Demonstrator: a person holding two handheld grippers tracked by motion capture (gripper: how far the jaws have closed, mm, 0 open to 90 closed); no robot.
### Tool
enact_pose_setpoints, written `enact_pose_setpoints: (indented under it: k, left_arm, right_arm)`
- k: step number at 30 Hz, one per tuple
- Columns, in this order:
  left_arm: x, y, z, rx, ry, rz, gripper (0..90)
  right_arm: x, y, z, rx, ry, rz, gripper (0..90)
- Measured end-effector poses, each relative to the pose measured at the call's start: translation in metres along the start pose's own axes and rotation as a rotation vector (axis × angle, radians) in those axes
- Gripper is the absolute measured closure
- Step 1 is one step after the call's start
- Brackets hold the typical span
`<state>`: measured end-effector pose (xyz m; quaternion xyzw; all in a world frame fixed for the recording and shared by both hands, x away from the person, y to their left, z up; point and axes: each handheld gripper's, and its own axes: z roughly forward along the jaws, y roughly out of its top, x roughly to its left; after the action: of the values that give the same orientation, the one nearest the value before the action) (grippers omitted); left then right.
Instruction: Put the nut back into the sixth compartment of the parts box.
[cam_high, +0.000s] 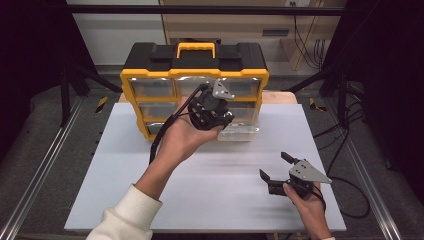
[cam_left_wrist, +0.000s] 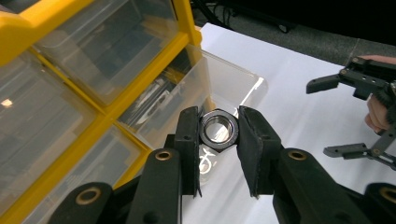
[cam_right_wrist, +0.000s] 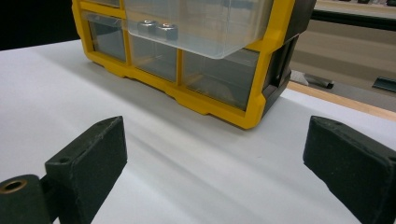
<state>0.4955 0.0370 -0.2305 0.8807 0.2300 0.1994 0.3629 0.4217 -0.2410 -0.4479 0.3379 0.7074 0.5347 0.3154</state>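
Left gripper view: the left gripper (cam_left_wrist: 218, 135) is clenched on a dark hex nut (cam_left_wrist: 218, 129), one pad on each side of it, the bore facing the camera.
Nut's place: between the pads, above the pulled-out clear drawer (cam_left_wrist: 233, 84), not resting in it.
Left gripper from above: in the high view the left gripper (cam_high: 212, 112) is held up in front of the organizer's middle rows, cupped in the left hand (cam_high: 186, 135), its cable hanging toward the white sleeve (cam_high: 122, 215).
Right gripper: released, jaws standing wide with nothing between them; in the high view the right gripper (cam_high: 276, 168) lies low over the near right part of the board, in the right hand (cam_high: 307, 202).
Organizer: a yellow and black parts organizer (cam_high: 195, 55) with clear drawers and a yellow handle, standing at the far edge of the board.
Surface: a white board (cam_high: 150, 175) on a wooden tabletop.
Room: dark frame rails and grey floor at both sides, cables at the right.
Right gripper view: two metal parts (cam_right_wrist: 158, 28) lie in the pulled-out drawer (cam_right_wrist: 201, 28); the high view is too coarse to tell them.
Left gripper view, far side: the right gripper (cam_left_wrist: 343, 116) open over the board.
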Motion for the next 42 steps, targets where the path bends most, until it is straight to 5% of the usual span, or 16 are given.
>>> enact_pose_setpoints:
  k: [9, 28, 32, 42]
  left_arm:
    - [0.009, 0.007, 0.016, 0.01, 0.024, -0.054, 69.7]
    - [0.018, 0.01, 0.045, -0.006, 0.052, -0.099, 69.7]
    - [0.015, 0.011, 0.048, 0.027, 0.056, -0.062, 69.6]
    - [0.014, 0.008, 0.056, -0.003, 0.062, -0.055, 68.5]
  right_arm:
    - [0.0, 0.0, 0.0, 0.0, 0.002, 0.002, 6.4]
    - [-0.003, -0.001, -0.001, 0.005, -0.004, 0.008, 6.4]
    - [-0.003, -0.001, -0.001, 0.005, -0.004, 0.007, 6.4]
    - [-0.002, -0.002, 0.0, 0.009, -0.004, 0.007, 6.4]
